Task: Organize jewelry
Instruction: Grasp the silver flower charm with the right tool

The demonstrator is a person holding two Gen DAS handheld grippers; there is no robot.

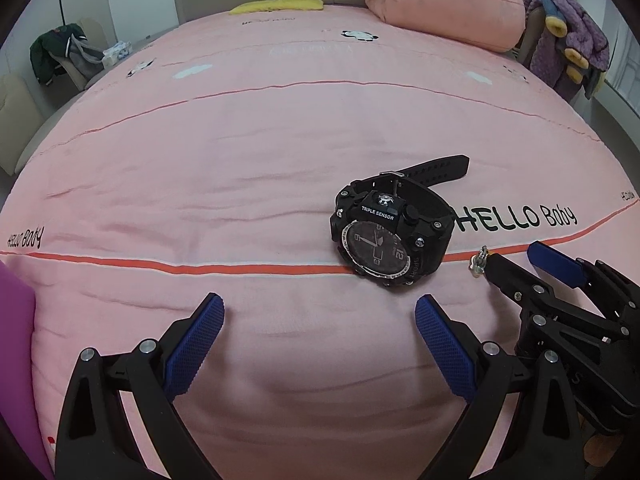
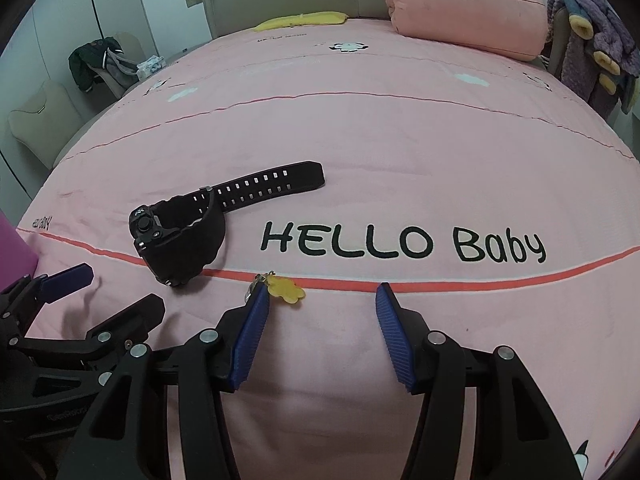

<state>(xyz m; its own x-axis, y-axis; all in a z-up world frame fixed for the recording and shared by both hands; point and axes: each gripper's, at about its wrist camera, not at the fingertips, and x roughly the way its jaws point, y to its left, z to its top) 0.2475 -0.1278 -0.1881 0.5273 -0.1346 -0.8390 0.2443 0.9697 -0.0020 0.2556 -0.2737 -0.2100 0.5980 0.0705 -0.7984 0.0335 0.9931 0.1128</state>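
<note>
A black sport watch (image 1: pixel 390 236) lies on its side on the pink bedspread (image 1: pixel 240 160), strap stretched out behind it; it also shows in the right wrist view (image 2: pixel 180 236). A small yellow flower charm with a metal clasp (image 2: pixel 284 289) lies on the red stripe, touching the tip of my right gripper's left finger (image 2: pixel 252 332); its clasp shows in the left wrist view (image 1: pixel 480 261). My left gripper (image 1: pixel 319 316) is open and empty, just in front of the watch. My right gripper (image 2: pixel 322 300) is open, the charm at its left fingertip.
A purple object (image 1: pixel 16 340) sits at the left edge. A pink folded quilt (image 1: pixel 444 4) and a yellow cushion (image 1: pixel 276 5) lie at the far end of the bed. Chairs with clothes stand far left (image 1: pixel 60 56) and far right (image 1: pixel 568 40).
</note>
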